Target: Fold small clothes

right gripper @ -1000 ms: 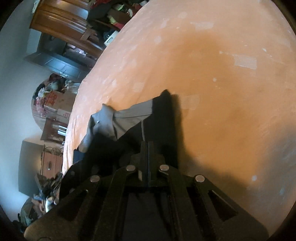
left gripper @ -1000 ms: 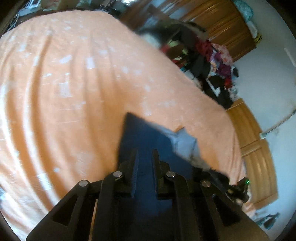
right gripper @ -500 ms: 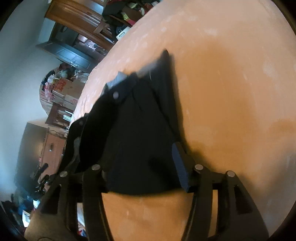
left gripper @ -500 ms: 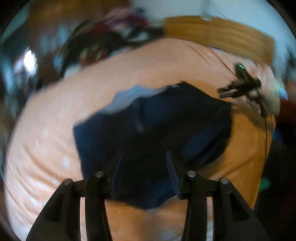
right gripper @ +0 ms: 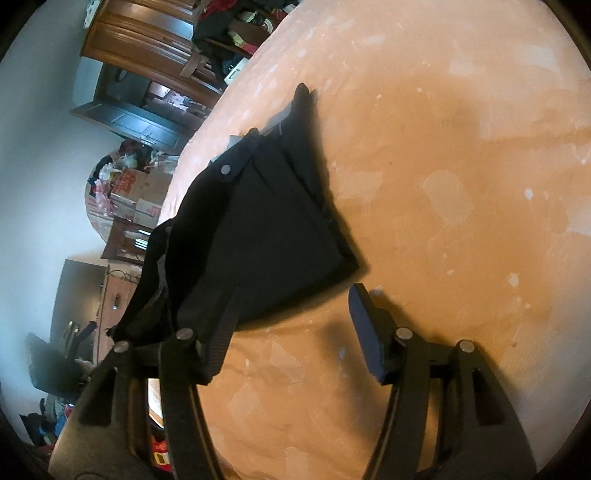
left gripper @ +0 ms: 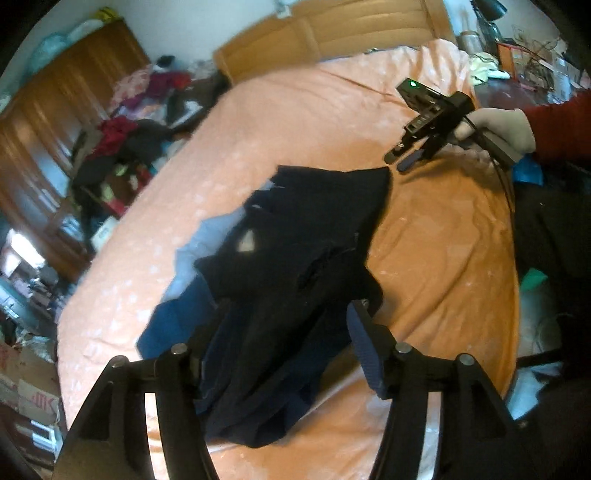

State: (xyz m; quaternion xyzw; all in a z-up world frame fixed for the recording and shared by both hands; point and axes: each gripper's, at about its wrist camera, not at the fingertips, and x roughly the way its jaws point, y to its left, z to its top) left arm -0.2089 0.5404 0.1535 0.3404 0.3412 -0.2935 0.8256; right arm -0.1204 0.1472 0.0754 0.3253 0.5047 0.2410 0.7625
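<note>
A dark navy garment [left gripper: 295,236] with a pale grey inner layer lies folded on the orange bedsheet [left gripper: 295,110]. My left gripper [left gripper: 288,332] hovers open just over its near end, with cloth lying between and below the fingers but not pinched. In the right wrist view the same garment [right gripper: 273,229] shows a button on its waistband. My right gripper [right gripper: 295,325] is open at its near corner; the left finger overlaps the cloth's edge and the right finger sits over bare sheet. The right gripper [left gripper: 399,160] also appears in the left wrist view, just past the garment's far corner.
A wooden headboard [left gripper: 332,33] ends the bed, and a heap of clothes [left gripper: 122,140] and wardrobes [left gripper: 48,110] stand beyond its far side. A gloved hand [left gripper: 506,129] with a red sleeve holds the right gripper. Cardboard boxes [right gripper: 136,192] sit on the floor beside the bed.
Both grippers were shut on the garment a second ago. They have opened and drawn back, and the garment now rests on the sheet.
</note>
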